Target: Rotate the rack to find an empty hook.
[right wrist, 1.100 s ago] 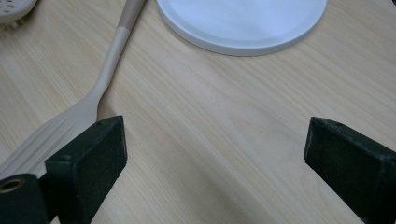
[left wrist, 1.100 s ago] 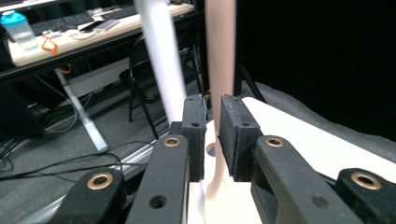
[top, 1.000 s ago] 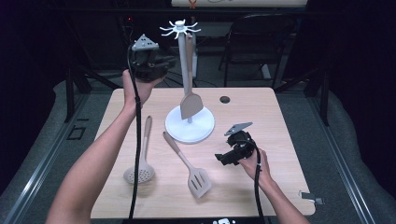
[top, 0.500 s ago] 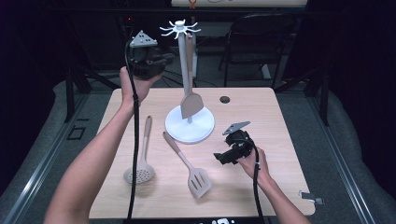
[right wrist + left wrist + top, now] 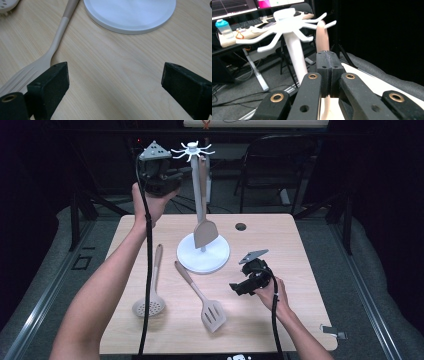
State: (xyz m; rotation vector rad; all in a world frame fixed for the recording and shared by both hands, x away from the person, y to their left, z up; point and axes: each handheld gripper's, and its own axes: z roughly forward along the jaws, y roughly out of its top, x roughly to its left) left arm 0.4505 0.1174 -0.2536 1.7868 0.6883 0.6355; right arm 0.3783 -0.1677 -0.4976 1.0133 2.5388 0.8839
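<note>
In the high view, the left gripper (image 5: 161,175) was raised at the upper left of the frame, level with the top of the white utensil stand (image 5: 202,252). A solid spatula (image 5: 204,227) hung down the stand's pole, its blade just above the round base and its handle running straight up to the spoked hook ring (image 5: 192,152) at the top. In the left gripper view the jaws stood closed, pad against pad, on the upper part of that handle: the pale handle rose from behind the pads and curved up to a spoke at top centre, and more of it showed below them. The jaws had just finished closing on it. So the spatula's long axis was vertical, and the jaws met it from the side, near the hook end.

The coming move probably turns on that top end: whether the handle's eye sits on or off its spoke could not be made out.

The right gripper (image 5: 248,283) rested low on the counter (image 5: 295,245), right of centre, its jaws wide open with nothing between them. In the right gripper view a slotted turner (image 5: 37,65) lay at the left, its handle slanting up toward the stand's base. A skimmer (image 5: 151,290) lay further left on the counter, nearer the left arm.
</note>
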